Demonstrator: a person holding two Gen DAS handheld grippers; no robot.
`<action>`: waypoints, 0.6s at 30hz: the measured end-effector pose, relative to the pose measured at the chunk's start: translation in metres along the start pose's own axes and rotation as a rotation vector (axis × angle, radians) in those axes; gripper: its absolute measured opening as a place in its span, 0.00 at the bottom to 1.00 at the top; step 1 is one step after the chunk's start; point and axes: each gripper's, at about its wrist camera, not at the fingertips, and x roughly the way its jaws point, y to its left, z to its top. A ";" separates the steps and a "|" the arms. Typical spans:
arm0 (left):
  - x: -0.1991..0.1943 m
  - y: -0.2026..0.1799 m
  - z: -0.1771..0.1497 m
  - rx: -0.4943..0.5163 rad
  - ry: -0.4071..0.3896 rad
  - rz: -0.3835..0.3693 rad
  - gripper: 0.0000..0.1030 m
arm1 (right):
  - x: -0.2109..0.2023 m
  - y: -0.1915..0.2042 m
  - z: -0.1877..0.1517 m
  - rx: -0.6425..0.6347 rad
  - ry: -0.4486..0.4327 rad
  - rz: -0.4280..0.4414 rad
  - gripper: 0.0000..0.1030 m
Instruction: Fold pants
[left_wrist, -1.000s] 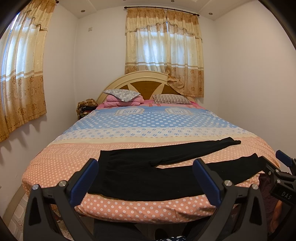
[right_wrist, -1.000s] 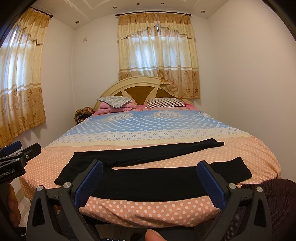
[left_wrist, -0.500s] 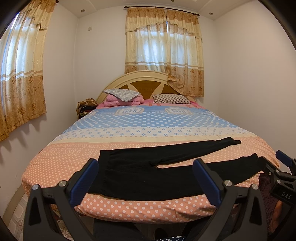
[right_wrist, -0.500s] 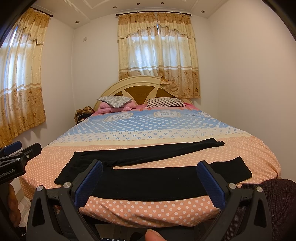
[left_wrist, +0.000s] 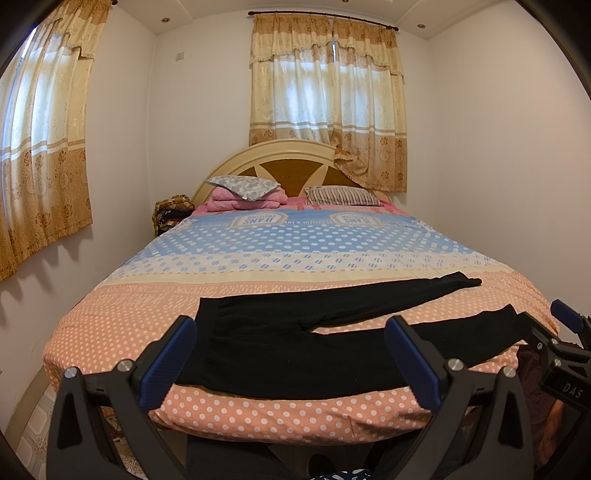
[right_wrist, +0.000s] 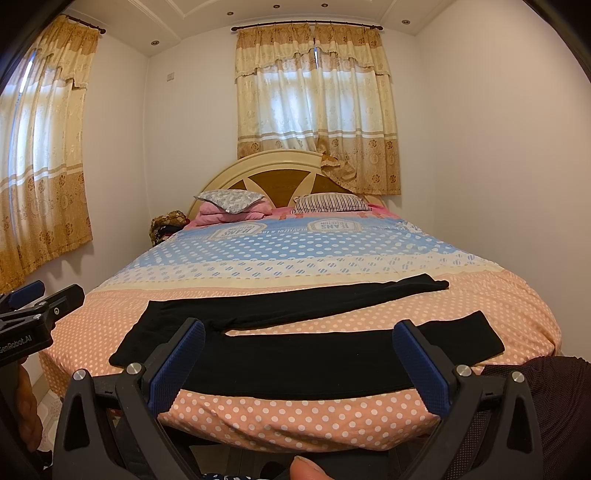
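Observation:
Black pants (left_wrist: 295, 343) lie flat across the foot of the bed, waist at the left, both legs spread apart toward the right; they also show in the right wrist view (right_wrist: 314, 354). My left gripper (left_wrist: 288, 360) is open and empty, held in front of the bed's near edge by the waist end. My right gripper (right_wrist: 295, 363) is open and empty, held in front of the near leg. Each gripper shows at the edge of the other's view: the right one (left_wrist: 565, 339), the left one (right_wrist: 33, 310).
The bed (left_wrist: 258, 413) has a polka-dot cover, peach near me and blue farther back. Pillows and pink folded bedding (left_wrist: 245, 192) lie at the headboard. Walls stand close on both sides, with curtained windows (left_wrist: 328, 99). Tiled floor (left_wrist: 29, 443) shows at lower left.

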 end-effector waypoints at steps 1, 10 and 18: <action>0.000 0.000 0.000 0.000 0.001 -0.001 1.00 | 0.000 0.001 -0.001 -0.001 0.001 0.000 0.99; 0.009 0.004 -0.009 0.000 0.007 0.000 1.00 | 0.002 0.000 -0.001 -0.002 0.009 0.002 0.99; 0.012 0.006 -0.014 0.003 0.014 0.001 1.00 | 0.006 0.001 -0.001 -0.009 0.028 0.011 0.99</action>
